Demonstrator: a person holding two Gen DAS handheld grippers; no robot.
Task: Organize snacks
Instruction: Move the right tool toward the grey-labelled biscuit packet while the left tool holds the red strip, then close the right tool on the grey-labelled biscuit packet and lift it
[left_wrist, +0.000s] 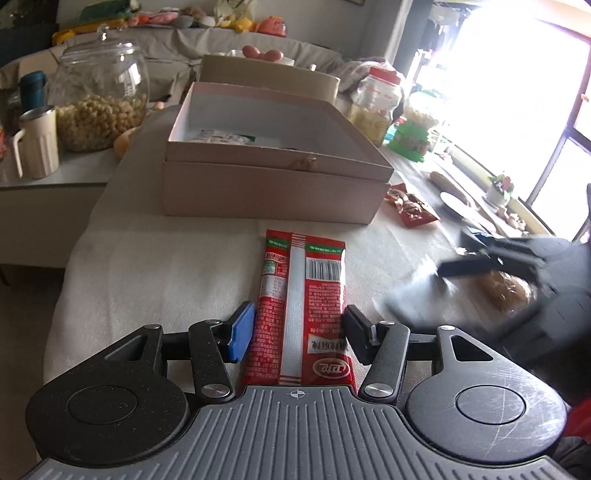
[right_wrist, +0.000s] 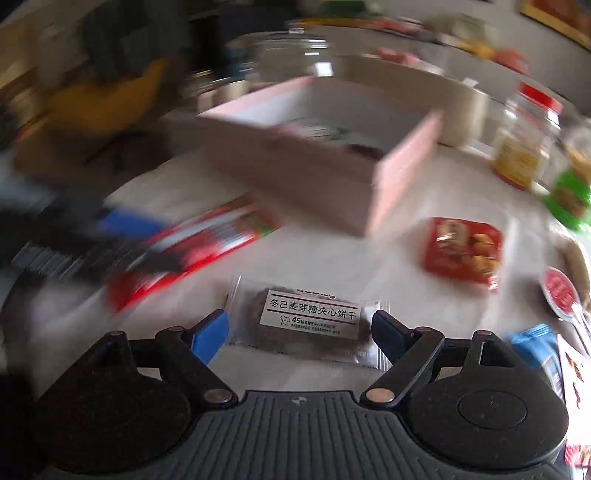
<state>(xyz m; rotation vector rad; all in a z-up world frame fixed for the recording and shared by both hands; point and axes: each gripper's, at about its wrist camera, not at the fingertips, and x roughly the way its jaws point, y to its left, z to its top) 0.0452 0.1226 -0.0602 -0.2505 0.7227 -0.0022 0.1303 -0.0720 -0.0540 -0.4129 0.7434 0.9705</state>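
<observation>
My left gripper (left_wrist: 298, 332) is closed on a long red snack packet (left_wrist: 301, 295) that lies on the white tablecloth, pointing at an open pink box (left_wrist: 273, 184). The box holds a few packets (left_wrist: 221, 138). My right gripper (right_wrist: 299, 330) has its pads against the two ends of a clear-wrapped dark biscuit (right_wrist: 310, 319) on the cloth. It shows blurred at the right of the left wrist view (left_wrist: 491, 266). The red packet (right_wrist: 192, 251) and the left gripper (right_wrist: 92, 236) appear blurred at the left of the right wrist view. The box (right_wrist: 314, 173) stands beyond.
A small red snack bag (right_wrist: 461, 249) lies right of the box, also in the left wrist view (left_wrist: 412, 206). A glass jar of snacks (left_wrist: 99, 99), a cream mug (left_wrist: 37, 147), a red-capped jar (left_wrist: 376, 107) and a green packet (left_wrist: 410, 140) flank the box. Blue packets (right_wrist: 535, 343) lie at right.
</observation>
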